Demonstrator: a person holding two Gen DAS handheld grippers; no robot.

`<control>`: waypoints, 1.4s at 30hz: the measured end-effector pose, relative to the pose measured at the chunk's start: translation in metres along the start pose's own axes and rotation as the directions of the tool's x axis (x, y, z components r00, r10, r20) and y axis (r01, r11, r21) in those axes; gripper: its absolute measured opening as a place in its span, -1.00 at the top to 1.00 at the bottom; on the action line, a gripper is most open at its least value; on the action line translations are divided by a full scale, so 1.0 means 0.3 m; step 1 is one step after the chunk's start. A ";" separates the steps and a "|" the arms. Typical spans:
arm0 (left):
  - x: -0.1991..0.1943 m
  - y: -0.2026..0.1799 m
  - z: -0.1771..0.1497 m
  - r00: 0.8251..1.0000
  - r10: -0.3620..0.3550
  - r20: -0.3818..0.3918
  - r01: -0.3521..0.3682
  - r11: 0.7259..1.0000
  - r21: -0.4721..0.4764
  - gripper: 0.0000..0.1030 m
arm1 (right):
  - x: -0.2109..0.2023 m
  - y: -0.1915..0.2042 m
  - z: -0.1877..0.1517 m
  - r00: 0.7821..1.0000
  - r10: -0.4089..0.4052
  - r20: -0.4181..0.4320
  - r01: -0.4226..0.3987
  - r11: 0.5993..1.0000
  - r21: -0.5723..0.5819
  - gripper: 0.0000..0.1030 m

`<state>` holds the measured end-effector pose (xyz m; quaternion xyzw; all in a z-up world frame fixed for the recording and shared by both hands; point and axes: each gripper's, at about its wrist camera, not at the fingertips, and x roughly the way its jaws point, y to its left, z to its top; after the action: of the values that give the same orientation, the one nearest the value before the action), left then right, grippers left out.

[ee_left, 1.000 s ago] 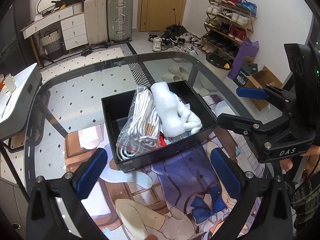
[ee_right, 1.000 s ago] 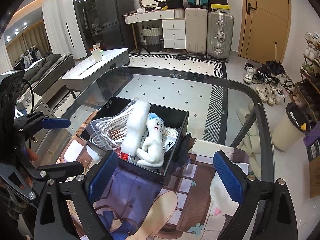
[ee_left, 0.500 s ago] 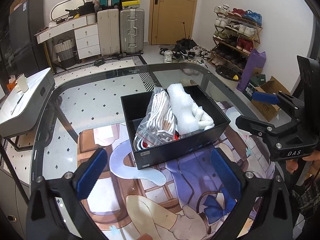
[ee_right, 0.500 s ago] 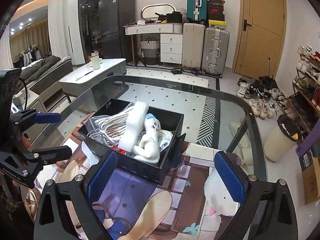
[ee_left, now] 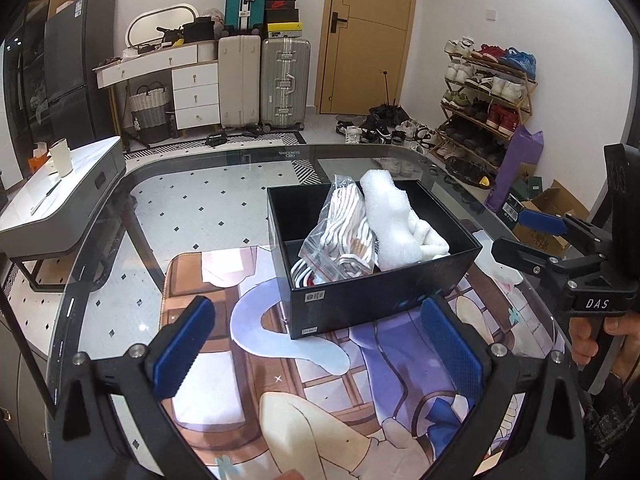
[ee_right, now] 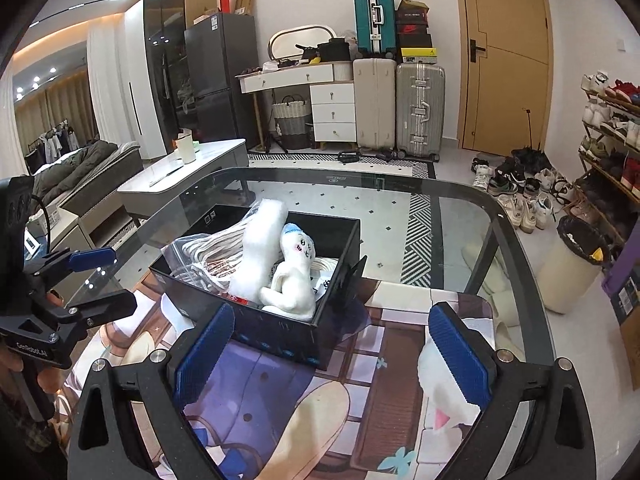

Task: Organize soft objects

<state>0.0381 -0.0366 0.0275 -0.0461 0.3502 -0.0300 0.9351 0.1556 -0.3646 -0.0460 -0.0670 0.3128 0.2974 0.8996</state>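
A black box (ee_left: 360,300) stands on a printed mat (ee_left: 280,360) on a glass table. It holds a clear bag of white striped cloth (ee_left: 344,232), a white foam roll (ee_left: 388,216) and a white plush toy (ee_right: 294,280). The box also shows in the right wrist view (ee_right: 280,340). My left gripper (ee_left: 316,344) is open and empty, in front of the box. My right gripper (ee_right: 332,356) is open and empty, on the box's other side. Each gripper shows in the other's view: the right one (ee_left: 532,236), the left one (ee_right: 96,280).
The glass table's edge (ee_right: 520,248) curves round the mat. Beyond stand a low white table (ee_left: 60,200), suitcases (ee_left: 284,80), a shoe rack (ee_left: 488,96), a bin (ee_right: 576,264) and loose shoes on the floor.
Both grippers have drawn back and risen, so the box looks smaller and farther. The things in the box have not moved.
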 end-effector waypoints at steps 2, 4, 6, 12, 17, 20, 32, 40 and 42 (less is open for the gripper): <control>0.007 0.005 -0.009 1.000 0.004 0.003 -0.004 1.000 -0.005 -1.00 | 0.003 -0.011 -0.008 1.000 0.001 0.012 -0.001 1.000 0.012 -0.93; 0.010 0.011 -0.018 1.000 0.005 0.012 -0.004 1.000 -0.008 -1.00 | 0.007 -0.024 -0.020 1.000 0.001 0.023 -0.002 1.000 0.023 -0.93; 0.008 0.016 -0.026 1.000 0.012 0.029 -0.012 1.000 -0.010 -1.00 | 0.011 -0.032 -0.028 0.999 -0.001 0.033 0.000 1.000 0.031 -0.93; 0.002 0.022 -0.035 0.997 0.025 0.075 -0.024 0.999 -0.022 -1.00 | 0.034 -0.028 -0.052 0.999 -0.016 0.048 0.015 1.000 0.020 -0.93; 0.003 0.014 -0.045 0.995 0.029 0.100 -0.028 1.000 -0.009 -1.00 | 0.047 -0.014 -0.069 0.998 -0.014 0.058 0.014 1.000 0.009 -0.93; 0.007 0.009 -0.054 0.992 0.037 0.117 -0.037 0.999 0.001 -1.00 | 0.052 -0.013 -0.086 0.998 -0.009 0.060 0.008 1.000 0.005 -0.93; 0.028 -0.002 -0.084 0.989 0.038 0.146 -0.038 0.999 0.002 -1.00 | 0.029 -0.033 -0.096 0.993 -0.006 0.115 0.003 1.000 0.027 -0.93; 0.030 -0.008 -0.090 0.987 0.036 0.158 -0.038 0.999 0.006 -1.00 | 0.024 -0.034 -0.100 0.992 -0.004 0.126 -0.001 0.999 0.040 -0.93; 0.027 -0.012 -0.091 0.986 0.039 0.164 -0.041 0.999 0.011 -1.00 | 0.025 -0.025 -0.098 0.992 -0.007 0.124 0.004 1.000 0.025 -0.93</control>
<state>0.0261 -0.0427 0.0022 -0.0345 0.2729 -0.0100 0.9614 0.1492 -0.3758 -0.0745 -0.0379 0.2597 0.2946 0.9189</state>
